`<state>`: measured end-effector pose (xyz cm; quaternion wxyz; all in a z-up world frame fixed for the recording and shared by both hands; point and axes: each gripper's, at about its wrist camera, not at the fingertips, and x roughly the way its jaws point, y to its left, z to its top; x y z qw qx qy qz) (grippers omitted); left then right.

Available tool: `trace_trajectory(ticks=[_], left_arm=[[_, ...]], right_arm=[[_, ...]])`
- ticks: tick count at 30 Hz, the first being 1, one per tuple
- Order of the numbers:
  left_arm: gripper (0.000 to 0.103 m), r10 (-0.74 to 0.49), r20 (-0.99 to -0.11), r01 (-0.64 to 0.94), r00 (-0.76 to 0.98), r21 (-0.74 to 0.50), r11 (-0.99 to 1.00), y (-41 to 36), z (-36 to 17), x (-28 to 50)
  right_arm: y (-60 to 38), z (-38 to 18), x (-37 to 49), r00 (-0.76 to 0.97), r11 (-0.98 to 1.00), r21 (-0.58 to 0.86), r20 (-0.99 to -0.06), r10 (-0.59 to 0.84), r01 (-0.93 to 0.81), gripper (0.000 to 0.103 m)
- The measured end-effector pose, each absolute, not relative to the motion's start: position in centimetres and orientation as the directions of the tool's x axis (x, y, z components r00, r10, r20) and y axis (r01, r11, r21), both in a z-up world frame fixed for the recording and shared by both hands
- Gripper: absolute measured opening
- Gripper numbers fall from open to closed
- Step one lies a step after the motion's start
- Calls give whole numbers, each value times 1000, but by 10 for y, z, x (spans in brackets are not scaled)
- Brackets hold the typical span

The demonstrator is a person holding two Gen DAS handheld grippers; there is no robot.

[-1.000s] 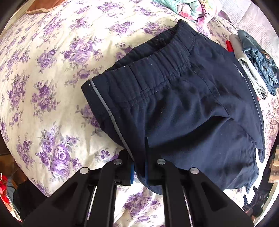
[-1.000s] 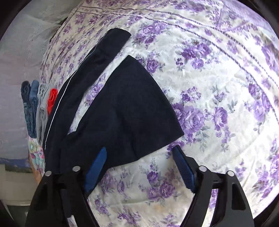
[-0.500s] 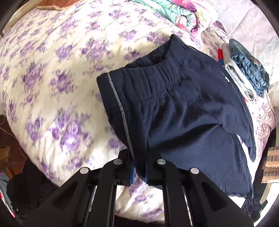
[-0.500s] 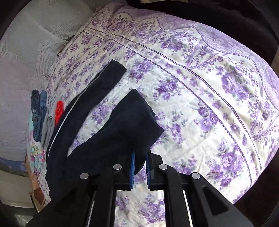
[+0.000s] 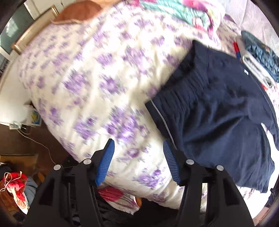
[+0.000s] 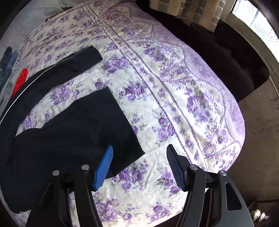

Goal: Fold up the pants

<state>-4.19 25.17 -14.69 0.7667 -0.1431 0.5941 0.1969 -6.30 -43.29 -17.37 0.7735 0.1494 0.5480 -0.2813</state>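
- Your left gripper [image 5: 138, 148] is spread wide, holding nothing; the pants [image 5: 218, 111] lie on the bed [image 5: 90, 83] just right of it.
- Your right gripper [image 6: 139, 155] is spread too, its left pad [image 6: 102, 167] over a leg hem, touching or not I cannot tell.
- The left view is blurred.
- Folded clothes [image 5: 258, 57] sit beyond the waistband.
- Bare bedspread runs right to the bed's edge.

Bed [image 6: 174, 87], purple-floral quilt; on it navy pants [image 6: 78, 125], folded clothes pile [image 5: 258, 57], rolled blanket [image 5: 183, 12].
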Motion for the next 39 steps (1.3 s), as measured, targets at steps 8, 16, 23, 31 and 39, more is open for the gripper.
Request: trace_trajectory(ticks=[8,16,23,31,39], left_arm=[[56,-13,-911,-197,413,-104,975,183,-109,70],[9,-8,-984,-15,178,-11,1000,104,-219,186],[9,-17,-990,-9,140,-18,1000,98,-250,190],[8,-9,-992,-14,128,-11,1000,86,-255,198],[1,78,-985,-106,151,62,992,79,-260,210]], right_arm=[[-348,-145,107,475,956,146,-880,8,254,70],[-214,-154,251,415,949,120,-878,239,-292,71],[-168,-187,307,257,773,26,-935,243,-634,70],[-153,-236,322,129,688,15,-979,158,-726,4],[-143,-241,321,314,789,-109,-943,111,-605,4]])
